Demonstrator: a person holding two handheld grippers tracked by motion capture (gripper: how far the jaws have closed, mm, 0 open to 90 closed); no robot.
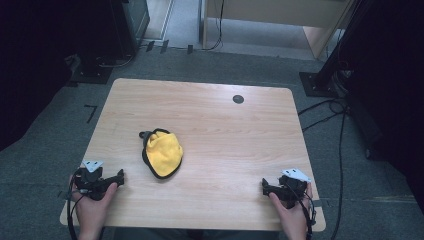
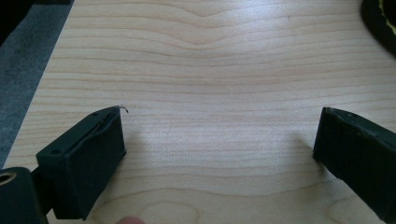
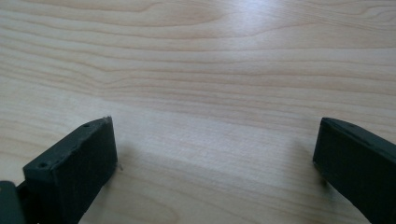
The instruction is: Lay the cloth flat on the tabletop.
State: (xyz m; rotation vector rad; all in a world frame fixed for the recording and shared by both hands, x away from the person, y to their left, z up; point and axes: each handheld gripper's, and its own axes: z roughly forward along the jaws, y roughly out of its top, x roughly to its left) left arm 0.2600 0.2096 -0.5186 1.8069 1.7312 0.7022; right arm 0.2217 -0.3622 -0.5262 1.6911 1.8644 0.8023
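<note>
Item 1: yellow cloth (image 1: pixel 164 151), crumpled, edged in black, with a dark loop or tag seen at its far left corner. It is laid on the counter (image 1: pixel 240 145), left of centre. Its long axis is judged to run from far-left to near-right across the counter. A black-and-yellow edge of it is caught at the upper right corner of the left gripper view (image 2: pixel 380 21).

Item 2: left gripper (image 1: pixel 119 176), held in a hand at the near left corner. Its jaws are spread wide, with nothing between them and bare wood ahead. The cloth lies ahead of these jaws and off to their right, near but apart.

Item 3: right gripper (image 1: pixel 263 186), held at the near right corner. Its jaws are likewise spread on nothing. The cloth lies well apart from them, off to their left.

The left gripper is judged the nearer of the 2, so a first reach is expected from it.

Item 4: dark round disc (image 1: pixel 238 99), set in the far part of the counter.

No brand, label or legible writing is found.
</note>
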